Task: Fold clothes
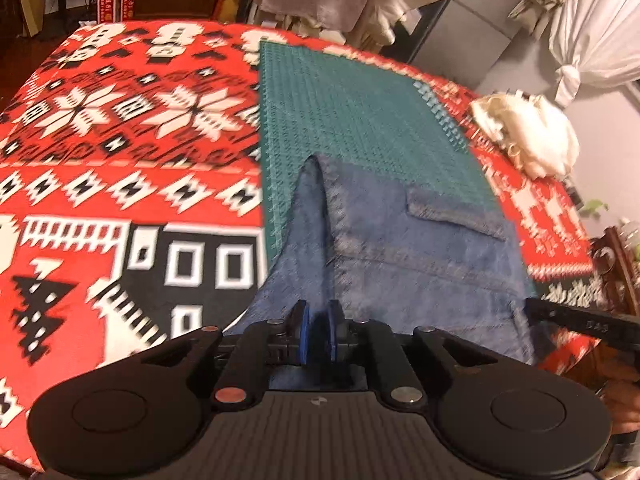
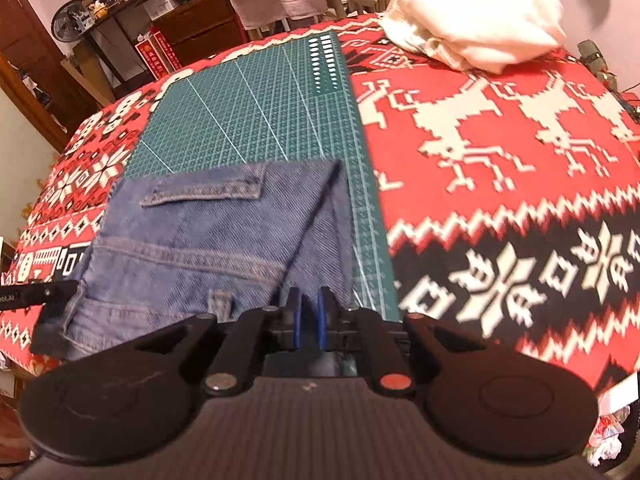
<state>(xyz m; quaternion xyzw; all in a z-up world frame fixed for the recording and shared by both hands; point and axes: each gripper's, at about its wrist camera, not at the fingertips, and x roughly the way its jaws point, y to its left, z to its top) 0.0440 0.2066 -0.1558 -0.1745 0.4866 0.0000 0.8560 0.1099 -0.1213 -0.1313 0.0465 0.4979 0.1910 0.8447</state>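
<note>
A pair of blue denim jeans (image 1: 404, 248) lies on the green cutting mat (image 1: 352, 116), pocket flap up, hanging over the near edge of the table. My left gripper (image 1: 318, 332) is shut on the jeans' left corner, cloth pinched between its blue pads. In the right wrist view the same jeans (image 2: 208, 236) spread over the mat (image 2: 256, 112), and my right gripper (image 2: 309, 320) is shut on their right corner. Each gripper's black finger shows at the other view's edge (image 1: 580, 322) (image 2: 36, 294).
A red, white and black patterned blanket (image 1: 120, 160) covers the table. A heap of cream clothes (image 2: 476, 20) sits at the far right corner. Furniture, hanging garments and a curtain stand behind the table.
</note>
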